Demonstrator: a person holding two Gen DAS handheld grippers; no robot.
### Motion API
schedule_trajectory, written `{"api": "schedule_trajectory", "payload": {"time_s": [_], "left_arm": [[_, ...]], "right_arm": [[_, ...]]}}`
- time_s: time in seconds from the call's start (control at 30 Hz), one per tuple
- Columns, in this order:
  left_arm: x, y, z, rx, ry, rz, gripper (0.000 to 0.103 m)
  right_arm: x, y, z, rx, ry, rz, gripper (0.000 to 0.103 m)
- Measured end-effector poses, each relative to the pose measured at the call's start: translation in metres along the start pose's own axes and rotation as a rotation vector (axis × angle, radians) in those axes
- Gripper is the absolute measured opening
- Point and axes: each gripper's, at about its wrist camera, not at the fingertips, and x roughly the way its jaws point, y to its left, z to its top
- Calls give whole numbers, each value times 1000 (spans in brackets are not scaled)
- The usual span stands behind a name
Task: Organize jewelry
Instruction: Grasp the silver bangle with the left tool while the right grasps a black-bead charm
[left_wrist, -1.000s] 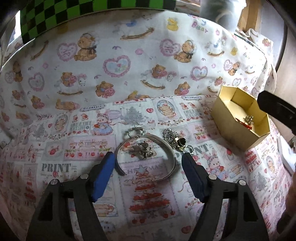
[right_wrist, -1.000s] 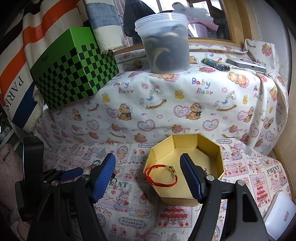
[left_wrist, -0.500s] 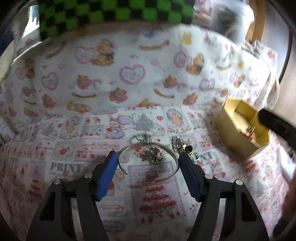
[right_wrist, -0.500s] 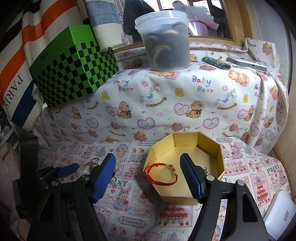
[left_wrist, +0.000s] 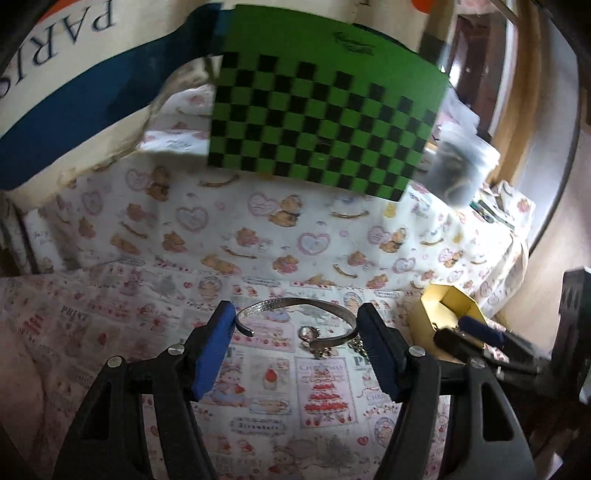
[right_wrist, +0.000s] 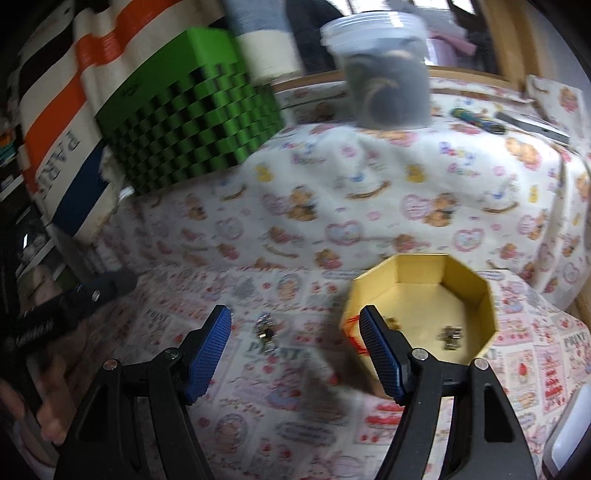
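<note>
In the left wrist view a silver open bangle (left_wrist: 295, 308) sits between the blue pads of my left gripper (left_wrist: 295, 325), lifted off the printed cloth; one end touches the right pad, the other end stands just off the left pad. Small silver pieces (left_wrist: 314, 338) lie below it. A yellow octagonal box (right_wrist: 421, 306) holds a red cord bracelet (right_wrist: 354, 332) and a small silver piece (right_wrist: 450, 336). My right gripper (right_wrist: 295, 328) is open and empty, left of the box, above a small silver charm (right_wrist: 264, 328). It shows in the left wrist view (left_wrist: 480, 332) by the box (left_wrist: 443, 306).
A green checkered box (right_wrist: 192, 107) and a striped bag (right_wrist: 55, 122) stand at the back left. A clear plastic tub (right_wrist: 384, 66), a lighter (right_wrist: 476, 120) and a flat grey device (right_wrist: 532, 123) sit on the raised ledge behind.
My left gripper has lifted and tilted up with the bangle between its pads. My right gripper has swung left, off the box and over the cloth.
</note>
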Motion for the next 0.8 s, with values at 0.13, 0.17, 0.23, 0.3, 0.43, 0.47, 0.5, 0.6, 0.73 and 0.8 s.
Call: {"api": "schedule_trajectory", "payload": {"time_s": [0.13, 0.17, 0.23, 0.3, 0.43, 0.47, 0.5, 0.6, 0.73, 0.8], "left_arm": [[12, 7, -3, -15, 37, 32, 67], [12, 9, -4, -19, 42, 42, 67], [16, 11, -6, -24, 48, 59, 67], [18, 14, -7, -30, 54, 66, 67], [23, 18, -8, -38, 78, 56, 67], [25, 18, -9, -40, 86, 53, 67], [26, 18, -9, -43, 89, 57, 67], [26, 16, -10, -30, 92, 64, 67], [26, 16, -9, -31, 90, 63, 67], [26, 17, -9, -29, 89, 69, 67]], "right_arm": [[22, 17, -9, -47, 66, 24, 66], [26, 21, -10, -66, 79, 8, 59], [41, 29, -15, -112, 118, -45, 51], [51, 30, -17, -114, 146, -63, 44], [63, 32, -16, -133, 155, -93, 37], [66, 34, -16, -146, 159, -107, 37], [71, 37, -17, -160, 170, -117, 35], [85, 41, -21, -197, 207, -174, 24], [88, 46, -21, -224, 214, -186, 11], [87, 48, -19, -220, 210, -178, 10]]}}
